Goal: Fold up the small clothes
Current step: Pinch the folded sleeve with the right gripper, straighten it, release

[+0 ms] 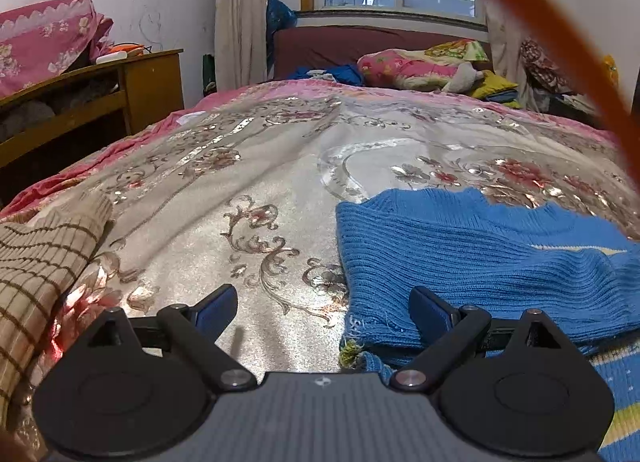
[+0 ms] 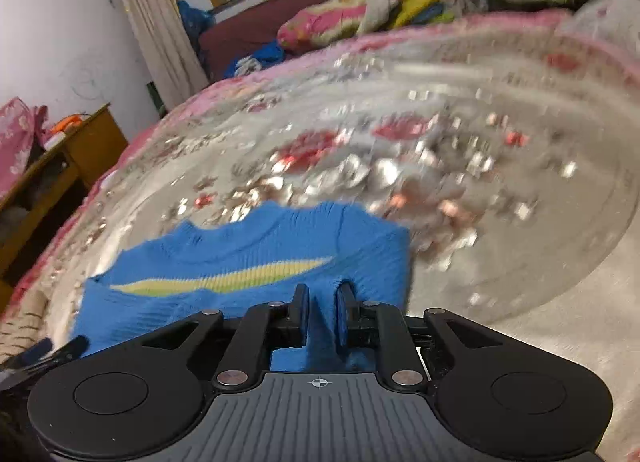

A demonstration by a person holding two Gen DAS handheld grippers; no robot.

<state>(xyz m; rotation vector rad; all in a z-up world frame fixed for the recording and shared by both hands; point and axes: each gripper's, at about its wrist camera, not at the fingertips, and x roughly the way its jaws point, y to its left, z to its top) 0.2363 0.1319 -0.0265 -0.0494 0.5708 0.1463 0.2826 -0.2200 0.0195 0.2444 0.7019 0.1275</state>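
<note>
Blue knit sweater (image 2: 248, 262): flat on floral bedspread (image 1: 260, 182). Right gripper (image 2: 322, 312): fingers clamped on a raised sweater fold. Left gripper (image 1: 324, 312): fingers wide apart, right finger over sweater's edge.

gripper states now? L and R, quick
Left gripper: open, holding nothing, over the blue sweater edge.
Right gripper: closed on the blue sweater.

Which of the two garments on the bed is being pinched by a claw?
The blue knitted sweater with the yellow streak; the right claw grips it. The beige checked garment lies untouched.
</note>
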